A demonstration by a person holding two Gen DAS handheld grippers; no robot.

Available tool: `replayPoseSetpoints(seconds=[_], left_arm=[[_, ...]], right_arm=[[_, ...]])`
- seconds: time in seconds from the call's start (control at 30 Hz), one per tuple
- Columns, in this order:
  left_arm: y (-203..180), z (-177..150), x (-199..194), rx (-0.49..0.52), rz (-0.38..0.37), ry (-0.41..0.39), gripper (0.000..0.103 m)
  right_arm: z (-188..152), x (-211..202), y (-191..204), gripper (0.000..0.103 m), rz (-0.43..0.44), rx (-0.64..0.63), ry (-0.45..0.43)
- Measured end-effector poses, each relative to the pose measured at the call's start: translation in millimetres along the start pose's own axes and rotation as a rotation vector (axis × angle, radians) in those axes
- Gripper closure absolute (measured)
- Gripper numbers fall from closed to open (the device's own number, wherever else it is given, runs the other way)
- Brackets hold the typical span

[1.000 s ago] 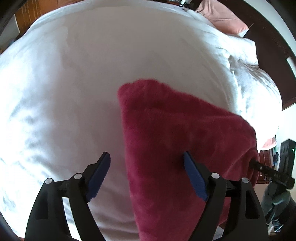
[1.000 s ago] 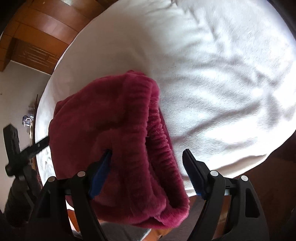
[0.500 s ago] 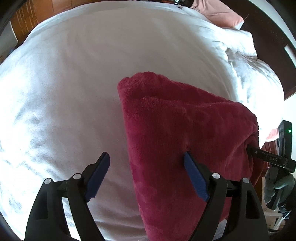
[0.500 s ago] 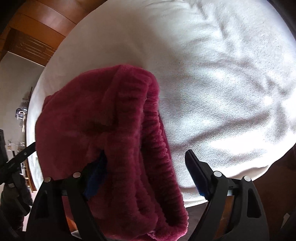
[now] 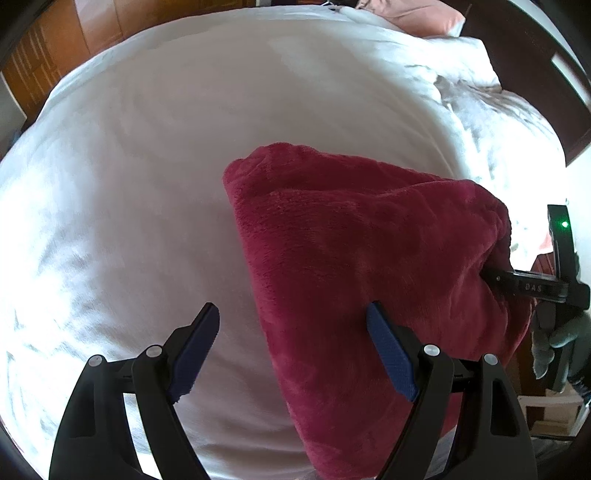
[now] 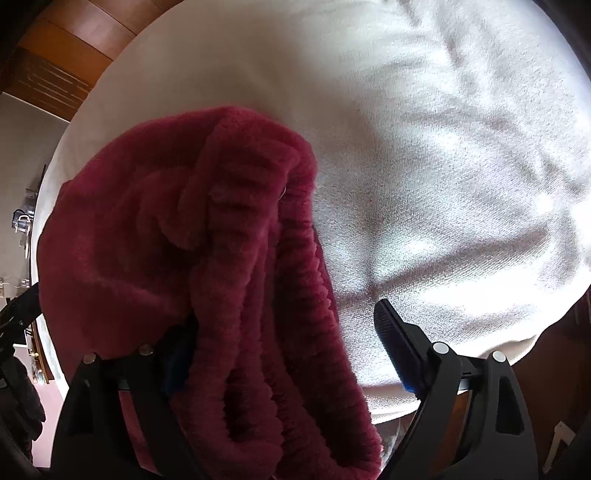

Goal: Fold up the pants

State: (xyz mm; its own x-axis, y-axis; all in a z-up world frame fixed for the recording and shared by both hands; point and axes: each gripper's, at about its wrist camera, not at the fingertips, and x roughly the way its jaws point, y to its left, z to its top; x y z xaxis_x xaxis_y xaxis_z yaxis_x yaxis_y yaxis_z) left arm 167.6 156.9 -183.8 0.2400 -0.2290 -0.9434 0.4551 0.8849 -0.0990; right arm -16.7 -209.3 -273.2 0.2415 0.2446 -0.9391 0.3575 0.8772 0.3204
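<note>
The dark red fleece pants (image 5: 362,266) lie folded on the white bed (image 5: 155,155), near its front edge. My left gripper (image 5: 293,350) is open; its right finger lies on the pants' left part and its left finger is over bare sheet. In the right wrist view the pants (image 6: 207,280) fill the lower left, ribbed waistband (image 6: 288,332) toward me. My right gripper (image 6: 284,354) is open around the waistband end, its left finger hidden under the cloth. It also shows at the pants' right edge in the left wrist view (image 5: 532,288).
A white duvet (image 5: 491,110) and a pink pillow (image 5: 424,18) lie at the bed's far right. Wooden furniture (image 6: 55,59) stands beyond the bed. The bed's front edge (image 6: 461,365) drops to the floor.
Both grippers have moved closer to the pants. The cloth now covers more of the right gripper's left finger, and the waistband has bunched up between the fingers.
</note>
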Motion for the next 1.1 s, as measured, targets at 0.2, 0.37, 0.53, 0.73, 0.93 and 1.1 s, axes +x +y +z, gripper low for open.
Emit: replayPoseSetpoints(seconds=[0.2, 0.37, 0.53, 0.73, 0.93, 1.1], left_arm=[[-3.7, 1.5, -1.8, 0.029, 0.006, -0.009, 0.022], [-3.4, 4.0, -7.7, 0.031, 0.003, -0.023, 0.022], [4.1, 1.0, -20.2, -0.011, -0.063, -0.055, 0.022], [31.6, -14.4, -13.7, -0.202, -0.271, -0.050, 0.013], [25.5, -29.8, 10.9, -0.215, -0.356, 0.016, 0.012], [18.7, -34.3, 37.3, -0.197, -0.352, 0.079, 0.008]], right_arm=[[5.3, 2.7, 13.2, 0.015, -0.031, -0.015, 0.003], [8.0, -2.4, 22.7, 0.015, -0.033, -0.030, 0.013], [9.5, -22.1, 18.4, 0.017, 0.083, 0.002, 0.005], [14.0, -31.4, 17.2, 0.017, 0.282, 0.062, -0.002], [23.7, 0.0, 29.5, 0.016, 0.274, 0.036, 0.041], [31.9, 22.3, 35.0, 0.009, 0.258, 0.028, 0.049]])
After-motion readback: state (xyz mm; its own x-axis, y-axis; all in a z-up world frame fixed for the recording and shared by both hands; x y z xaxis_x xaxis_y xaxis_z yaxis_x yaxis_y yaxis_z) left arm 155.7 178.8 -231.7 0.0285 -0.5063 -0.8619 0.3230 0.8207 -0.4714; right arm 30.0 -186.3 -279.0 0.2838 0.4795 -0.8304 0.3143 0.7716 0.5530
